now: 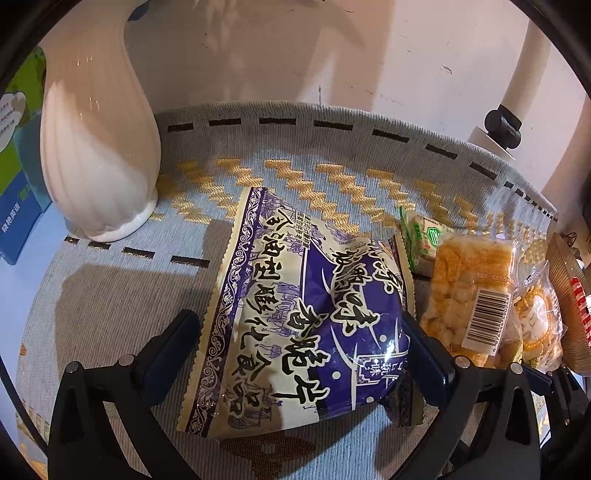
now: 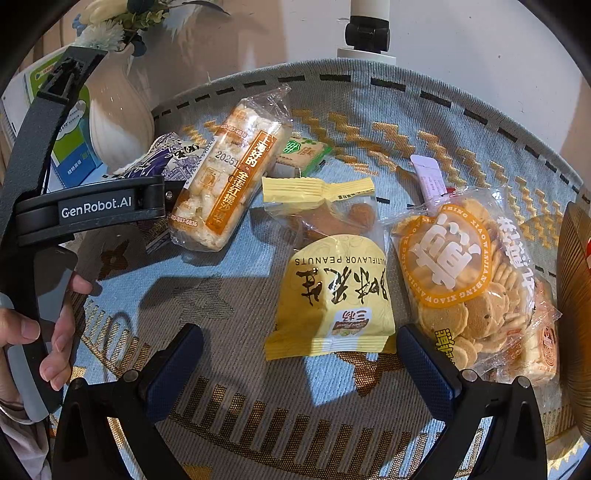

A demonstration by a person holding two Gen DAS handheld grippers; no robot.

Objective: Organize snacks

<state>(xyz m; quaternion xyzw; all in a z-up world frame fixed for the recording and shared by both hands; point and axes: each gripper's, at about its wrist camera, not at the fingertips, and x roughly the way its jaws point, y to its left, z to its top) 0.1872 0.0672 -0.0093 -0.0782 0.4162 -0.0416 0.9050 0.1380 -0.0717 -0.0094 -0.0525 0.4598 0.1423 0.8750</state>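
Observation:
A purple and cream snack bag [image 1: 295,317] lies on the patterned cloth between the fingers of my open left gripper [image 1: 301,350]; the right finger touches its edge. The bag also shows in the right wrist view [image 2: 166,158], partly hidden behind the left gripper's body. My right gripper [image 2: 299,362] is open and empty, just short of a yellow peanut bag [image 2: 332,291]. A rice cracker bar pack [image 2: 229,177] lies at the left, a round biscuit bag [image 2: 465,280] at the right, a small green pack [image 2: 303,151] further back.
A white ribbed vase [image 1: 96,147] stands at the back left, with a blue and green box [image 1: 18,166] behind it. A woven basket rim [image 2: 576,295] is at the far right. A white pole on a black clamp [image 2: 367,33] stands at the table's back edge.

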